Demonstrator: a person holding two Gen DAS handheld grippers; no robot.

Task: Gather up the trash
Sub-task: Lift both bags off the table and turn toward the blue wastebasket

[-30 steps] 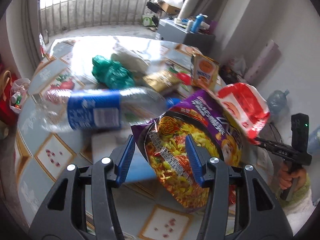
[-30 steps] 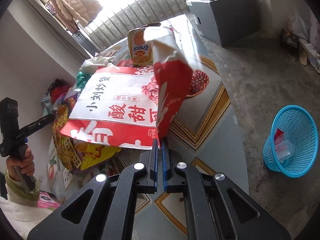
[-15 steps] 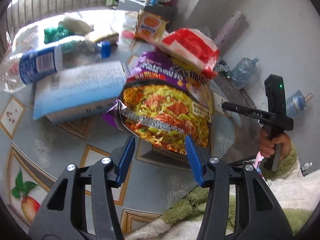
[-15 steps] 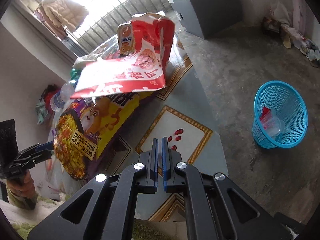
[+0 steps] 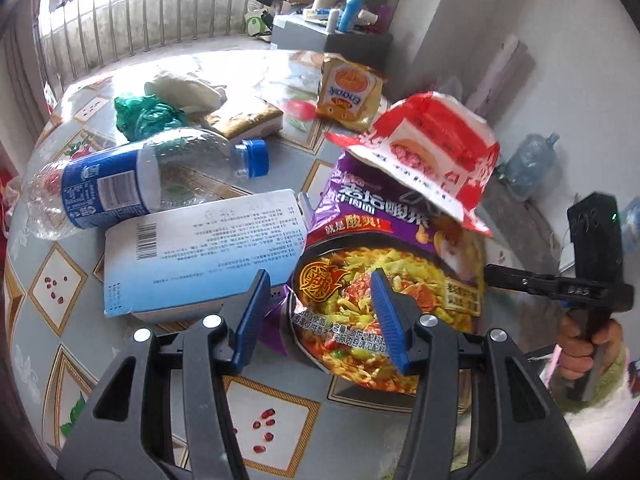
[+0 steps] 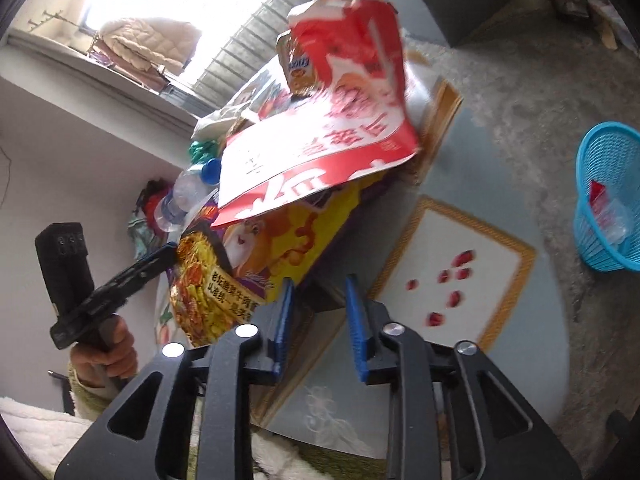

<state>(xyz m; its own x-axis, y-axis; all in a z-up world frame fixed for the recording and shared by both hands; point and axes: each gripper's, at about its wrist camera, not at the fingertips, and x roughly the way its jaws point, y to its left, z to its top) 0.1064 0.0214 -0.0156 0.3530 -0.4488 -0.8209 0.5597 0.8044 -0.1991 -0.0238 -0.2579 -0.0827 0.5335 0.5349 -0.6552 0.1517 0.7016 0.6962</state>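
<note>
The red and white snack bag (image 5: 430, 160) lies crumpled on the table, resting on the upper end of the purple noodle packet (image 5: 384, 276), clear of both tools; in the right wrist view the same red and white snack bag (image 6: 320, 140) sits on top of the pile, well ahead of your fingertips. Your right gripper (image 6: 318, 316) has just been opening: its blue pads stand apart with nothing pressed between them, and only the table edge and the lower corner of the purple noodle packet (image 6: 248, 256) show beyond the gap. Your left gripper (image 5: 320, 316) stands about half open above the near end of the noodle packet, which shows between the pads; neither pad can be seen pressing on it. Left of the packet lies a white and blue carton (image 5: 200, 256), flat, touching the packet's edge. Behind the carton a clear plastic bottle (image 5: 140, 180) with a blue label and blue cap lies on its side. Further back sit a green crumpled bag (image 5: 144, 116), a pale cloth bundle (image 5: 184, 88) and a yellow and orange pouch (image 5: 348, 96) standing upright. On the floor to the right of the table (image 6: 460, 240) stands a blue mesh basket (image 6: 608, 200) holding some wrappers. Your right hand (image 5: 580, 344) grips the other tool's handle at the right edge.
</note>
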